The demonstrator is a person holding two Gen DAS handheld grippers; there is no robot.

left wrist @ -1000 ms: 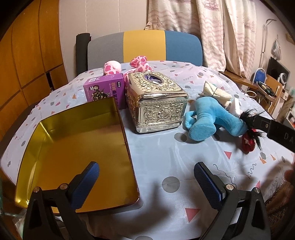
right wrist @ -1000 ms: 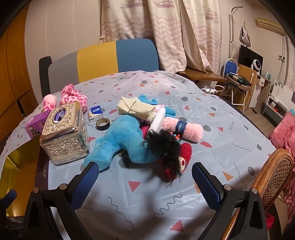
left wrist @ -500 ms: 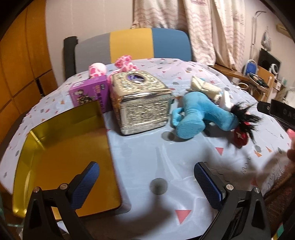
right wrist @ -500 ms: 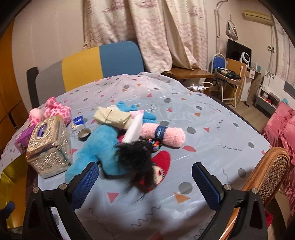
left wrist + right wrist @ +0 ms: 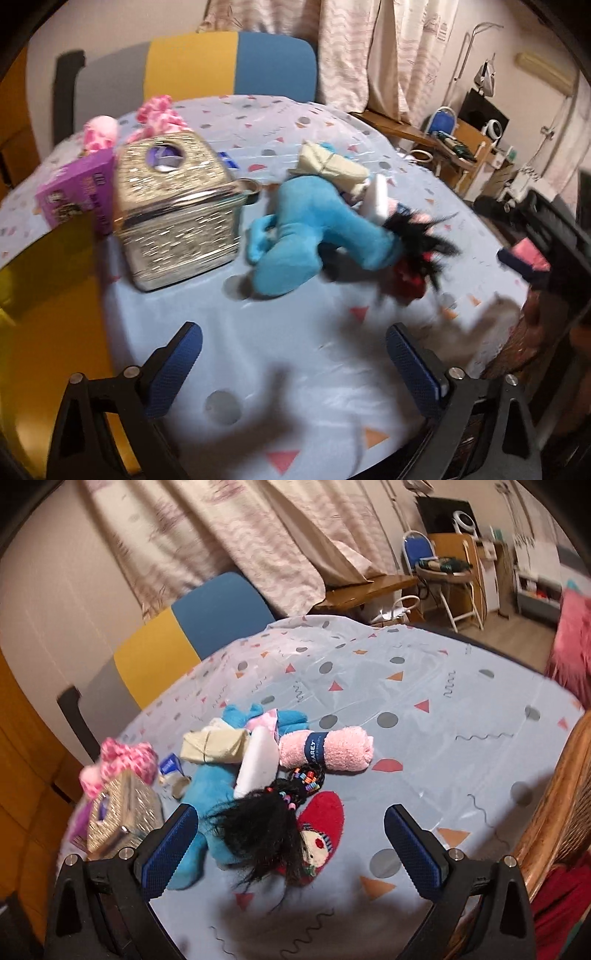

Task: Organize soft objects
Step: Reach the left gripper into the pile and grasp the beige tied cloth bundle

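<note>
**Both tongs empty, the sorting not yet begun**

Both tongs hold nothing. Left tongs (image 5: 293,363) are spread wide over bare tablecloth and their jaws are just starting to close, with nothing between them. Right tongs (image 5: 290,843) are spread too, and the doll's black hair lies between the tips without being pinched.

All soft things lie in one heap in the middle of the table (image 5: 406,686): a blue plush toy (image 5: 314,229), a red doll with black hair (image 5: 314,834), a rolled pink towel (image 5: 332,751), a beige cloth bundle (image 5: 214,747) and something white that I cannot name. A pink spotted plush (image 5: 159,114) sits apart, at the far left behind the silver tissue box (image 5: 177,210) and the purple box (image 5: 79,192).

The gold tray (image 5: 48,295) at the near left looks empty as far as it shows. I judge it is the place for the soft things, so every piece is left to move.
</note>
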